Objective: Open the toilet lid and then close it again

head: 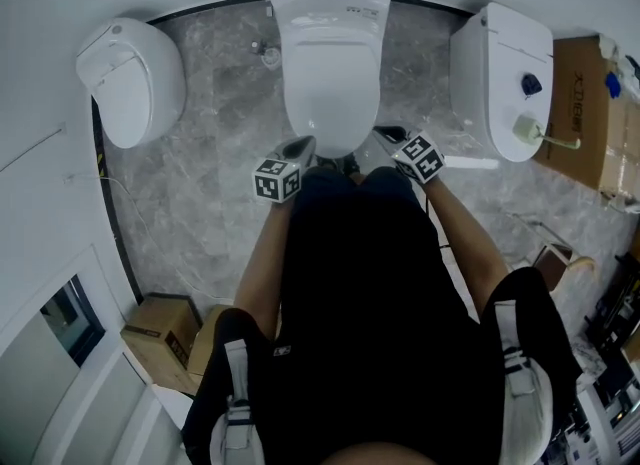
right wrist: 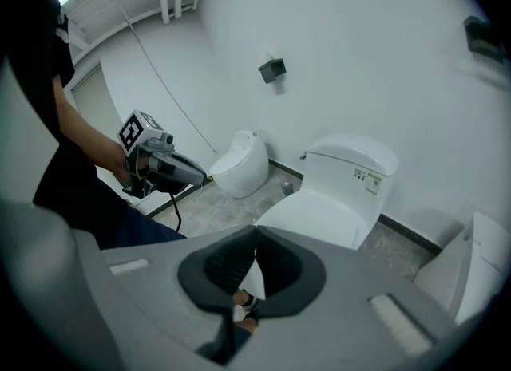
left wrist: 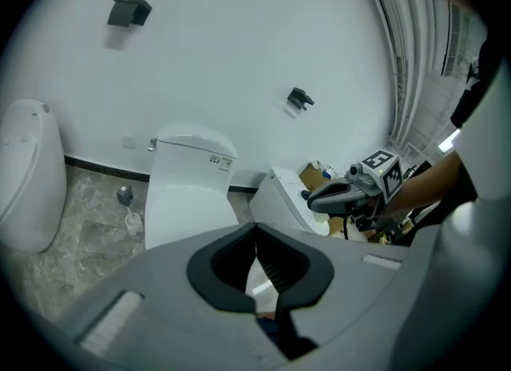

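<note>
The white toilet [head: 330,13] stands against the far wall with its lid [head: 332,93] down flat. In the head view both grippers hover just in front of the bowl's front rim, apart from it. My left gripper [head: 300,145] is at the lid's front left and my right gripper [head: 388,135] at its front right. Both are shut with nothing between the jaws. The left gripper view looks over its shut tips [left wrist: 255,226] at the closed toilet [left wrist: 188,194] and the right gripper [left wrist: 315,199]. The right gripper view shows its shut tips [right wrist: 255,230], the toilet [right wrist: 335,194] and the left gripper [right wrist: 200,176].
A second white toilet [head: 130,78] stands at the left and a third [head: 505,78] at the right. A toilet brush [head: 268,53] sits beside the middle tank. Cardboard boxes lie at lower left [head: 160,338] and far right [head: 585,103]. The floor is grey marble tile.
</note>
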`<state>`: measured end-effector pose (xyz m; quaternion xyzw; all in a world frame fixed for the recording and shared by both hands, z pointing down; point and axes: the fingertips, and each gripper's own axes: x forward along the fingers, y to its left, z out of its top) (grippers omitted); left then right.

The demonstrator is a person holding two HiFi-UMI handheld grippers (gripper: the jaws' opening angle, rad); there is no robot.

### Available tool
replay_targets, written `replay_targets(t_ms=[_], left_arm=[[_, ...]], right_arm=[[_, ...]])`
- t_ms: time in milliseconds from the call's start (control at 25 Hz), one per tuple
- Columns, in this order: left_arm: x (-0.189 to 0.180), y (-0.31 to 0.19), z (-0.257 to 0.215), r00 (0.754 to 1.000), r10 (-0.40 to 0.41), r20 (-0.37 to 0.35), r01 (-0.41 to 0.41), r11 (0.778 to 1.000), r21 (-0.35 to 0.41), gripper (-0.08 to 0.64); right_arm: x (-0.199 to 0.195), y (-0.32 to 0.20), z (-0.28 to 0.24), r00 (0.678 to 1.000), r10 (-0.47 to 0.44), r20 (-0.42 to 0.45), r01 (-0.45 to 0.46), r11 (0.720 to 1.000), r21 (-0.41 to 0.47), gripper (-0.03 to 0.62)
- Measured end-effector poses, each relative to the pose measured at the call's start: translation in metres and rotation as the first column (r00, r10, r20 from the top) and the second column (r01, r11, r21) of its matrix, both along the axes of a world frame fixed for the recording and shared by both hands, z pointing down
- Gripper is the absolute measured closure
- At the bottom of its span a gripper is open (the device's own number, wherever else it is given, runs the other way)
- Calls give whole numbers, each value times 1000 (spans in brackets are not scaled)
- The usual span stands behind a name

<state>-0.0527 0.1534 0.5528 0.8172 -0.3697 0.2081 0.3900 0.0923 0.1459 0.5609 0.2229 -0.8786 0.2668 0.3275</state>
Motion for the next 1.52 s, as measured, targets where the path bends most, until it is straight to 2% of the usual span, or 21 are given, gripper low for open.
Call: replay_targets(t_ms=[240,560,720,1040,1520], left_arm=[[2,-13,-45,1000,-6,-22,7,997,74,548],[-14,-21,-84,999,-38,-11,39,988,149,548],[-17,-22,-92,998,-58,-15,59,985,164,548],[-16,-20,-106,997,-76,-15,77,978,193,548],[-28,-14,-121,997,-74,15,69,974,215,548]], right_arm=[[6,-15,-45,997,13,70,-20,994,104,588],[8,-25,-84,993,17,114,-40,979,200,588],[6,-35,-96,988,29,153,-63,973,222,588],[5,-33,-103,987,17,158,-56,967,248,588],[10,-30,-104,987,54,153,-96,955,282,588]])
